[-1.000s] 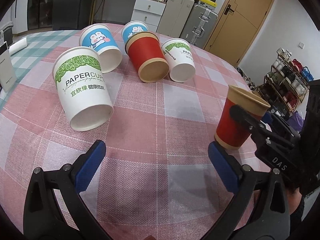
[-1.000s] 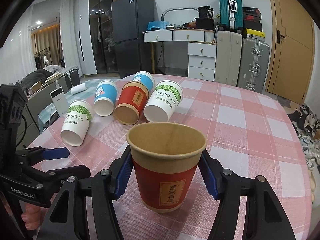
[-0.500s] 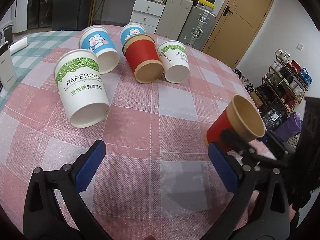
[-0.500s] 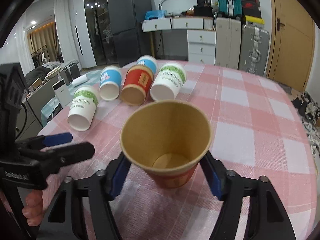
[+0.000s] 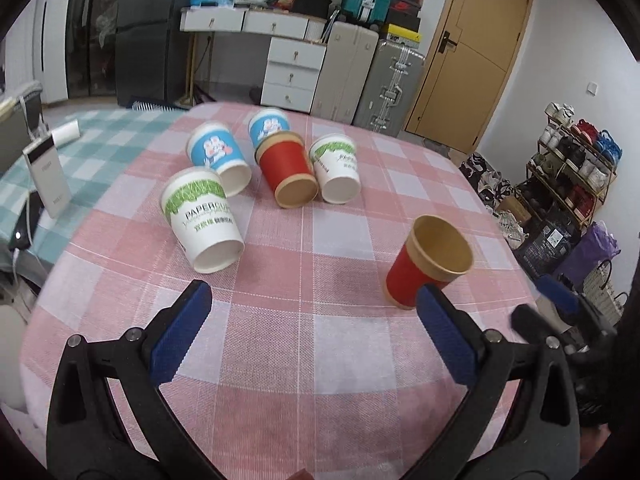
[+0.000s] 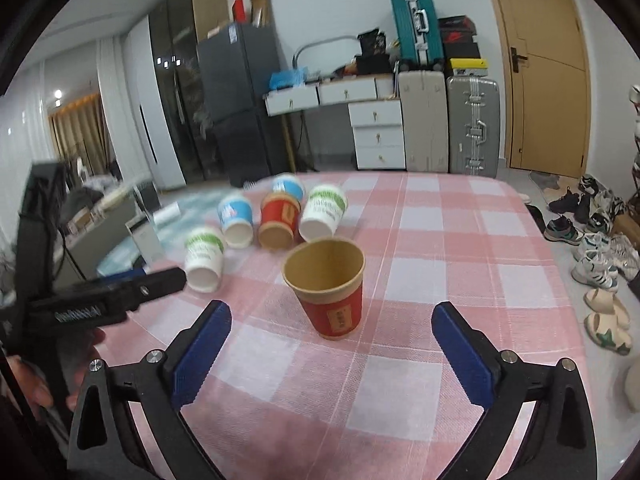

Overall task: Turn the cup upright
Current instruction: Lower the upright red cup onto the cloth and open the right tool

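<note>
A red paper cup (image 6: pixel 330 289) (image 5: pixel 431 262) with a brown rim stands upright on the pink checked tablecloth, mouth up. My right gripper (image 6: pixel 331 346) is open just short of it, blue pads apart and nothing between them. The left gripper (image 5: pixel 313 338) is open too, held back over the cloth with the upright cup ahead of its right pad. Several cups lie on their sides further back: a white green-leaf cup (image 5: pixel 202 220), a blue rabbit cup (image 5: pixel 219 157), a red cup (image 5: pixel 289 174), another white cup (image 5: pixel 337 169) and a second blue one (image 5: pixel 269 125) behind.
The table's right edge (image 6: pixel 560 264) drops off to a floor with shoes (image 6: pixel 600 272). A white device (image 5: pixel 46 174) stands on the teal checked cloth at the left. In the right wrist view the left gripper's black body (image 6: pixel 108 298) and a hand reach in from the left.
The right gripper set the red cup down upright, opened and pulled back from it. Both grippers have drawn away from the table, so the cups look farther off.
</note>
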Action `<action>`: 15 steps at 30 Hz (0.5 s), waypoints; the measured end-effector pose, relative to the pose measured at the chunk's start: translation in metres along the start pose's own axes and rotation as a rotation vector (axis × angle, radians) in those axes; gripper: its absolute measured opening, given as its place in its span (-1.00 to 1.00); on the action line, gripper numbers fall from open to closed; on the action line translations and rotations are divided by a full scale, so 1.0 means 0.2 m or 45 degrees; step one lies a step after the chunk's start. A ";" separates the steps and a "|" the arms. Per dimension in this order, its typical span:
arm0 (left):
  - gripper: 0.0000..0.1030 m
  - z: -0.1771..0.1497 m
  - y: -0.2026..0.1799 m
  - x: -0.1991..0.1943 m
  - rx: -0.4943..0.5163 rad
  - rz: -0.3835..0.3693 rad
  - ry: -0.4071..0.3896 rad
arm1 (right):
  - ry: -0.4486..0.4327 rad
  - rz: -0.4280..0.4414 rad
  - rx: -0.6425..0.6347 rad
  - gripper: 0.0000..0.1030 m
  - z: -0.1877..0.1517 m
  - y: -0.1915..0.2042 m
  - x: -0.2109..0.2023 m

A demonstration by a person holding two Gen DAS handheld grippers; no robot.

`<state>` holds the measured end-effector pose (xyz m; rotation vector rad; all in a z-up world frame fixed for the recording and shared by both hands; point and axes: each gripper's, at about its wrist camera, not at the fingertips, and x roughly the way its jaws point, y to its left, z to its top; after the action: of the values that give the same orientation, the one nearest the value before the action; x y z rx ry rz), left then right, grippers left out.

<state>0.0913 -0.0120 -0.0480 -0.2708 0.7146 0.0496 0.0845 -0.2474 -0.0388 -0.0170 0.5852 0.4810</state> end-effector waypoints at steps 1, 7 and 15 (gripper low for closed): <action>0.98 0.00 -0.02 -0.05 0.015 0.001 -0.018 | -0.029 0.017 0.023 0.99 0.01 0.00 -0.07; 0.98 -0.02 -0.12 -0.32 0.062 0.003 -0.115 | -0.079 0.061 0.065 0.99 0.03 0.04 -0.31; 0.98 -0.07 -0.21 -0.58 0.109 -0.015 -0.156 | -0.114 0.053 0.016 0.99 0.00 0.15 -0.52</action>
<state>0.0001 -0.0514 0.0275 -0.1885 0.5921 0.0238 -0.0038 -0.2663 0.0204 0.0284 0.5010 0.5159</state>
